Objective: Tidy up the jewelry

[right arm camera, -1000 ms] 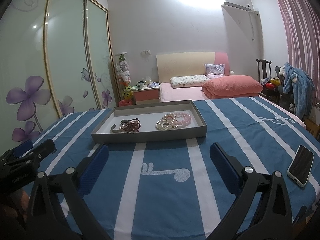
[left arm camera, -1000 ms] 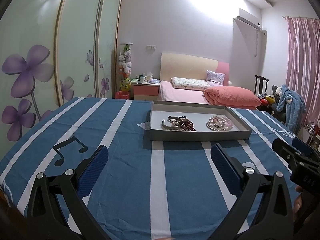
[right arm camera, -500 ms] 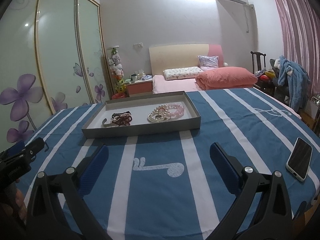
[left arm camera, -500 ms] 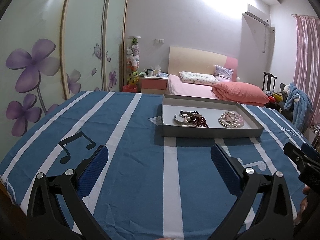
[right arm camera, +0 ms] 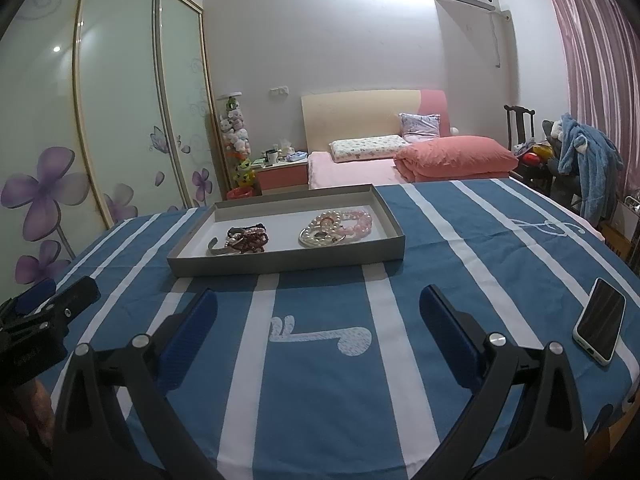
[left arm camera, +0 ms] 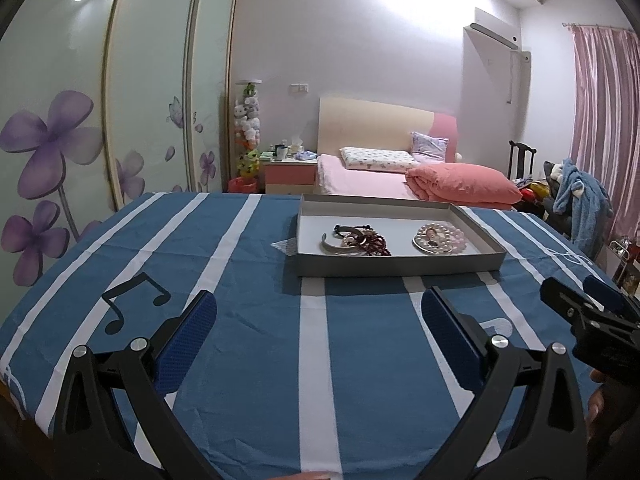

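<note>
Both the left gripper [left arm camera: 318,334] and the right gripper [right arm camera: 318,330] hovered wide open and empty over the striped tablecloth [right arm camera: 320,380]. The jewelry [left arm camera: 356,240] lay in the gray tray [left arm camera: 400,268] beyond them; a phone [right arm camera: 599,326] sat far right.

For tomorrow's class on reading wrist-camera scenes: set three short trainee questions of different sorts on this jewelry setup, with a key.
1. True or false: the left gripper holds a bracelet.
2. Where does the phone lie? A in the tray; B on the tablecloth, right of the tray; C on the bed.
3. Fill in: the pearl strand and the dark red beads lie inside the grey ____.

Key: 1 false, both grippers, right gripper too, are open and empty; 2 B; 3 tray.
</note>
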`<state>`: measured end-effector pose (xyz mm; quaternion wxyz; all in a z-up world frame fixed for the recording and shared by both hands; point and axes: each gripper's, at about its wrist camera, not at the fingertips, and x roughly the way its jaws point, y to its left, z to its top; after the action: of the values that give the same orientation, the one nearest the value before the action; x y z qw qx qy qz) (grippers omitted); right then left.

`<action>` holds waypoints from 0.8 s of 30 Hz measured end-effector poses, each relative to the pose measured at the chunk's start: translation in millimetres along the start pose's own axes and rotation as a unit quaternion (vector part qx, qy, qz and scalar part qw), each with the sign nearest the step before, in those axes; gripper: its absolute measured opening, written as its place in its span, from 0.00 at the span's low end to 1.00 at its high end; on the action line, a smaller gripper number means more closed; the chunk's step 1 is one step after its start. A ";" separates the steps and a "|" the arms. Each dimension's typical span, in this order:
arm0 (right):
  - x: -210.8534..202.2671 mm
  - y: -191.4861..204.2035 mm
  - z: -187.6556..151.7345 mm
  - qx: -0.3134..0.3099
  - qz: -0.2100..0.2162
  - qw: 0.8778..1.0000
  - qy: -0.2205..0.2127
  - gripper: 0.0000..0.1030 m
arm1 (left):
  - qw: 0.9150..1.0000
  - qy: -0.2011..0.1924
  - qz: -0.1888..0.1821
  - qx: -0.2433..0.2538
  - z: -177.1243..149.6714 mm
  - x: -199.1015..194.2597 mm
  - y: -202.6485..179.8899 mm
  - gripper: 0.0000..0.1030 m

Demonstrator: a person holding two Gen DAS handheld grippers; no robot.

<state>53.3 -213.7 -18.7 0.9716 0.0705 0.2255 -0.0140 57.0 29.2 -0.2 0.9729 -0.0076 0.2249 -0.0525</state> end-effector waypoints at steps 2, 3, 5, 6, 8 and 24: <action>0.6 0.3 1.6 -0.001 0.002 1.000 0.000 0.96 | 1.000 -0.001 0.000 0.001 0.3 -0.4 -1.5 0.98; 0.5 0.5 2.3 -0.001 0.002 1.000 0.000 0.96 | 1.000 -0.001 0.000 0.001 0.4 -0.4 -1.8 0.98; -0.6 1.6 3.1 -0.001 0.003 1.000 -0.001 0.96 | 1.000 -0.001 0.000 0.000 0.5 -0.2 -1.9 0.98; -0.7 1.2 4.1 -0.001 0.004 1.000 -0.001 0.96 | 1.000 -0.001 0.000 0.001 0.4 -0.3 -1.9 0.98; -1.4 1.3 4.2 -0.001 0.005 1.000 -0.002 0.96 | 1.000 -0.001 0.000 0.001 0.4 -0.3 -1.8 0.98; -2.5 1.1 4.6 -0.001 0.005 1.000 -0.002 0.96 | 1.000 -0.012 0.004 0.002 6.3 -2.6 -4.8 0.98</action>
<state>53.1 -213.3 -13.4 0.9721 0.0707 0.2236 -0.0094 57.0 24.6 6.8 0.9759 -0.0058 0.2128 -0.0488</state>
